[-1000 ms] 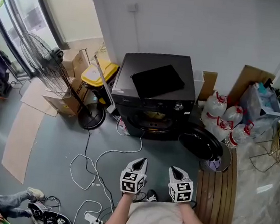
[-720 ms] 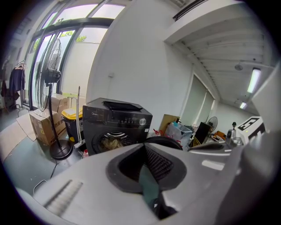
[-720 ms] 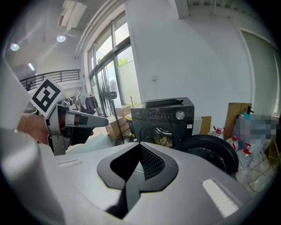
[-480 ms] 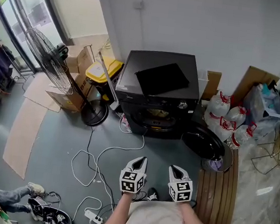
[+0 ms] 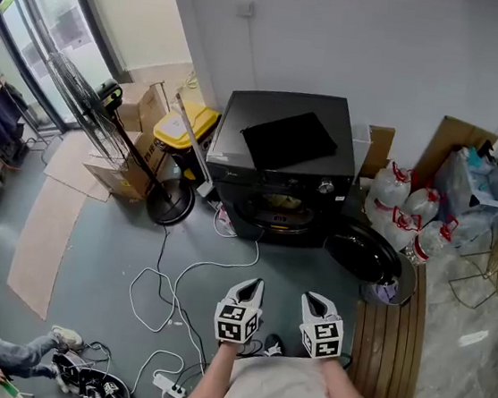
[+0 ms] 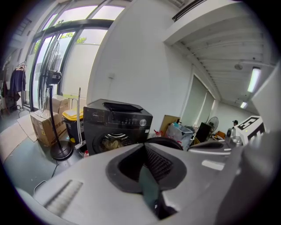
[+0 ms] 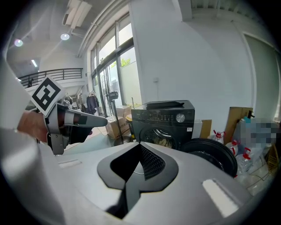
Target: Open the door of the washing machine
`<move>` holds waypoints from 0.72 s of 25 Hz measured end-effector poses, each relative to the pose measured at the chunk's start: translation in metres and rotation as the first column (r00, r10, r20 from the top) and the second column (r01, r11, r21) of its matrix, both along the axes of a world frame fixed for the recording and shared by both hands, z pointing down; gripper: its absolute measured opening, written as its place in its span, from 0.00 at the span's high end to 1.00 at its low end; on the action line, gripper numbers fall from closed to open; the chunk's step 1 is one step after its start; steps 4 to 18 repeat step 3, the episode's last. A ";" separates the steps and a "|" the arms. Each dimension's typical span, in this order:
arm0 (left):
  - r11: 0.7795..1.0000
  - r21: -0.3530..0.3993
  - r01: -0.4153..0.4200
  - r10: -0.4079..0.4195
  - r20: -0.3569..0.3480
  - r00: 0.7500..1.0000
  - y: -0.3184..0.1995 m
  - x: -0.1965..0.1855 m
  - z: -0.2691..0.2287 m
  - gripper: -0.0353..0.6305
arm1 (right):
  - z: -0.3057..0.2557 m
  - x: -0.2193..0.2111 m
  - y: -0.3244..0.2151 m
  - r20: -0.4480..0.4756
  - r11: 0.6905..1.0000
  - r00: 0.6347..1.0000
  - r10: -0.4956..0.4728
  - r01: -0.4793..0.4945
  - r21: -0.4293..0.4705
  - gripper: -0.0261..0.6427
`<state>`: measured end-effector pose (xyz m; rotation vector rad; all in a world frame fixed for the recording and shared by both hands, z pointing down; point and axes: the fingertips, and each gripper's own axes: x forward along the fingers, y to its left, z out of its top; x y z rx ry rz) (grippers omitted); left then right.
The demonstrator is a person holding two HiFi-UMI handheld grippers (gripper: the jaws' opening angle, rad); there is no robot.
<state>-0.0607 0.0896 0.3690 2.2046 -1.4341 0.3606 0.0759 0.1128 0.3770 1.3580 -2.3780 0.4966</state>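
A black front-loading washing machine (image 5: 284, 166) stands against the white wall. Its round door (image 5: 364, 253) hangs swung open to the right, and laundry shows in the drum (image 5: 277, 208). The machine (image 6: 115, 127) also appears in the left gripper view and the machine (image 7: 164, 125) with its open door (image 7: 210, 154) in the right gripper view. My left gripper (image 5: 252, 286) and right gripper (image 5: 309, 300) are held side by side near my body, well short of the machine. Both are shut with nothing between their jaws.
A standing fan (image 5: 105, 122), cardboard boxes (image 5: 134, 148) and a yellow-lidded bin (image 5: 184, 130) are left of the machine. White cables (image 5: 174, 297) and a power strip (image 5: 165, 382) lie on the grey floor. Bags and jugs (image 5: 409, 218) sit right, beside a wooden slat platform (image 5: 389, 341).
The head view has shifted slightly, so the machine sits a little to the right. Both grippers stay where they were, shut.
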 end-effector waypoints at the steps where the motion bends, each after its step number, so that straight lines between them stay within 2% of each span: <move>1: 1.000 0.005 0.003 -0.003 -0.002 1.000 0.000 0.001 -0.001 0.86 | 0.000 0.001 0.000 0.003 1.000 1.000 0.000 0.000 0.002 0.96; 18: 1.000 0.017 0.011 -0.011 -0.005 1.000 0.000 0.001 -0.003 0.86 | 0.001 0.002 0.000 0.006 1.000 1.000 -0.001 0.001 0.007 0.96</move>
